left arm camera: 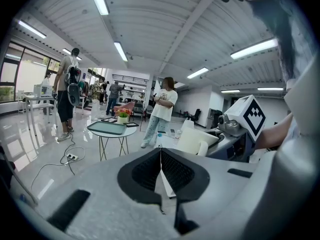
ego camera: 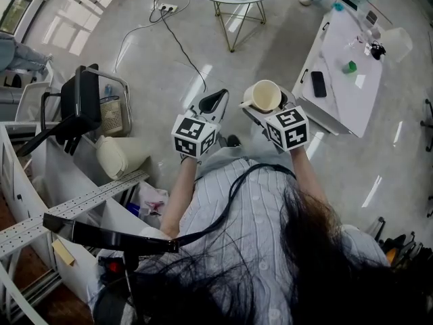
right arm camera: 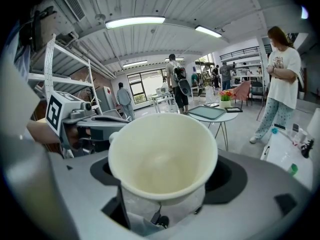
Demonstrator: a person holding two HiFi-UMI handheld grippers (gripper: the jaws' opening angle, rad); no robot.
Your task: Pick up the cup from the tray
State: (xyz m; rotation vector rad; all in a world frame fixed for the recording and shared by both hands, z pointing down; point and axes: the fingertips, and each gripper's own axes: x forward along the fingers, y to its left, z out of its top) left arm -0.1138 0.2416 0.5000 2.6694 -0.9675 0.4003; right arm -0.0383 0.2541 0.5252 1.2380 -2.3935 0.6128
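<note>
Gripping the cream cup (right arm camera: 162, 154) between the right tongs (right arm camera: 163, 194), left tongs (left arm camera: 160, 170) clenched empty

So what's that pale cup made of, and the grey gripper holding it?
The cup looks like glazed ceramic, though smooth plastic is possible: it is cream, with a thick rounded rim, a soft sheen inside and a moulded handle. The right gripper, shut on the cup, looks like matte grey plastic, perhaps printed: its surface is dull and faintly grainy.
</note>
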